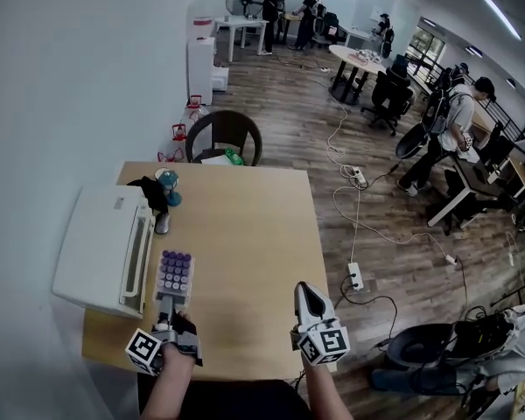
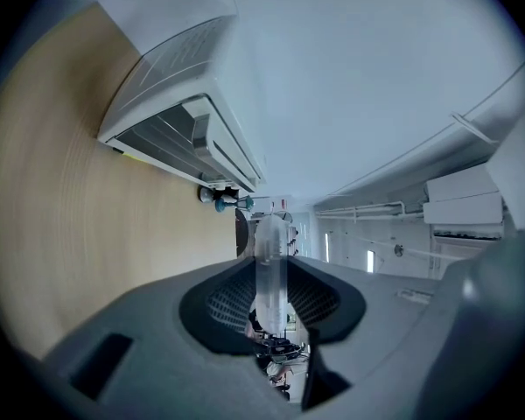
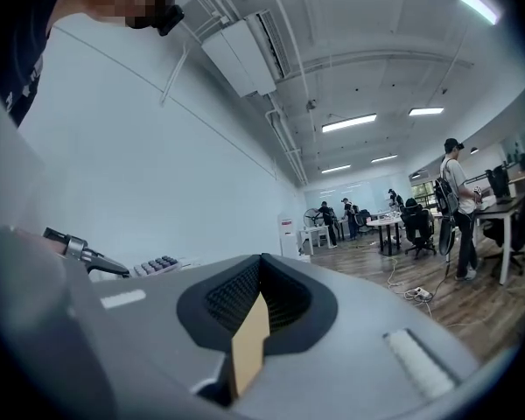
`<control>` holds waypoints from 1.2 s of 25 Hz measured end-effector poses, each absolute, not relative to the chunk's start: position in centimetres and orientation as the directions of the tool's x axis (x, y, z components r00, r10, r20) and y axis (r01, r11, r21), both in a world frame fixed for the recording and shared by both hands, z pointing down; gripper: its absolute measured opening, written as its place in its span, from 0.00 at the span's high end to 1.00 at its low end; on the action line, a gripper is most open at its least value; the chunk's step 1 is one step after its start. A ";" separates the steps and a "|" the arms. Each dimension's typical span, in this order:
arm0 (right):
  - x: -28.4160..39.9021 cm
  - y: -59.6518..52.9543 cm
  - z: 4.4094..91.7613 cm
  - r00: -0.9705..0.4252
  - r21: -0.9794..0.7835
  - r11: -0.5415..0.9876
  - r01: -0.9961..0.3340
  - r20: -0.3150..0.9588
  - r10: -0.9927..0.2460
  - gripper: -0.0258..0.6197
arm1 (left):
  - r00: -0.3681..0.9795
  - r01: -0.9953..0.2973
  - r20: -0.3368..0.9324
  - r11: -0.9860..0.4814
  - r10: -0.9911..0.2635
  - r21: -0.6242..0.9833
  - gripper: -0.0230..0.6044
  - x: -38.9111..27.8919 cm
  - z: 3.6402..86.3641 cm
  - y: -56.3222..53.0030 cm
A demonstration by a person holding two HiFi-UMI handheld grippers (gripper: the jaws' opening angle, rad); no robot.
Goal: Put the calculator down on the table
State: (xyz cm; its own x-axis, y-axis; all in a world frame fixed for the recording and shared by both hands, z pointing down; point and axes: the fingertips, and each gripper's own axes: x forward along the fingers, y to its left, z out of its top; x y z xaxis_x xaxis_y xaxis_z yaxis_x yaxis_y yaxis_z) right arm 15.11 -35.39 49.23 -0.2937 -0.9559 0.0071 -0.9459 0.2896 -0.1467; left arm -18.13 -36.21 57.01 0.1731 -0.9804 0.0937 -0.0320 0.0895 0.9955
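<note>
Open-plan office. The left gripper [image 1: 173,299] and right gripper [image 1: 306,291] are over a light wooden rectangular desk [image 1: 245,234]. A white boxy desktop printer [image 1: 105,248] sits just left of the left one.

Ahead of both:
- dark round-backed chair [image 1: 225,136]
- grey-brown plank floor [image 1: 289,103]
- round white meeting table [image 1: 354,57] with black swivel chairs [image 1: 389,94]
- people [image 1: 308,11] standing by far white desks [image 1: 241,24]

Right of the right gripper: a white power strip [image 1: 356,276] and trailing cables [image 1: 341,138] on the floor.

Overhead: long strip lights [image 3: 348,122] and a white wall-mounted air-conditioning unit [image 3: 245,55].

Head view overhead; gripper views level
</note>
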 end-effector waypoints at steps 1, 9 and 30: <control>15.2 -35.9 49.3 -0.295 -0.150 0.291 -0.945 0.006 -0.955 0.94 | 0.167 -0.033 0.102 0.098 -0.981 0.995 0.81 -18.2 57.4 -36.6; 15.2 -38.3 50.0 -0.346 -0.152 0.337 -0.929 0.032 -0.938 0.94 | 0.118 -0.030 0.205 0.203 -0.972 0.979 0.81 -17.4 62.0 -38.9; 13.9 -40.8 52.1 -0.404 -0.181 0.384 -0.905 0.089 -0.910 0.94 | 0.046 -0.018 0.412 0.411 -0.910 0.911 0.81 -17.3 78.8 -45.9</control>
